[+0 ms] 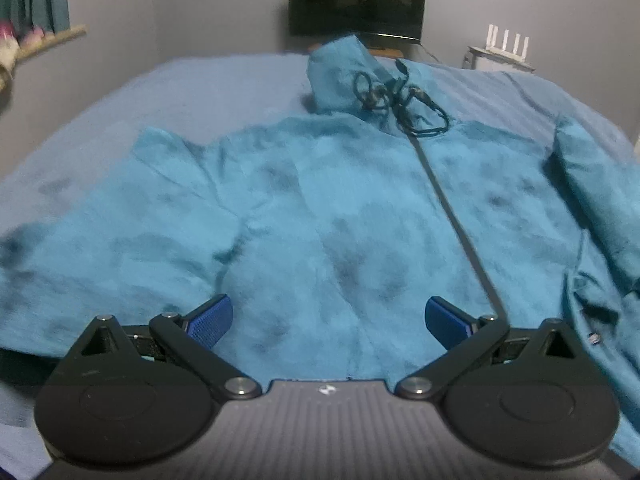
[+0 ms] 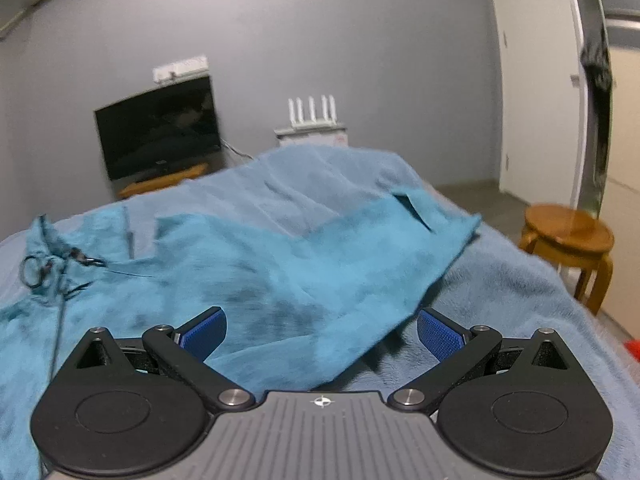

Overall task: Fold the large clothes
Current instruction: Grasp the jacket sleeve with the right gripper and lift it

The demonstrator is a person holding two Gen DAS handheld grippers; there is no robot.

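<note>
Nearby, a stool (image 2: 568,240) stands beside the bed (image 2: 500,280) bearing the jacket (image 2: 248,272).

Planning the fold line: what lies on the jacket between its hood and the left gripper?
In the left wrist view, the dark zipper line and tangled drawstrings cross the jacket between hood and open left gripper.
</note>
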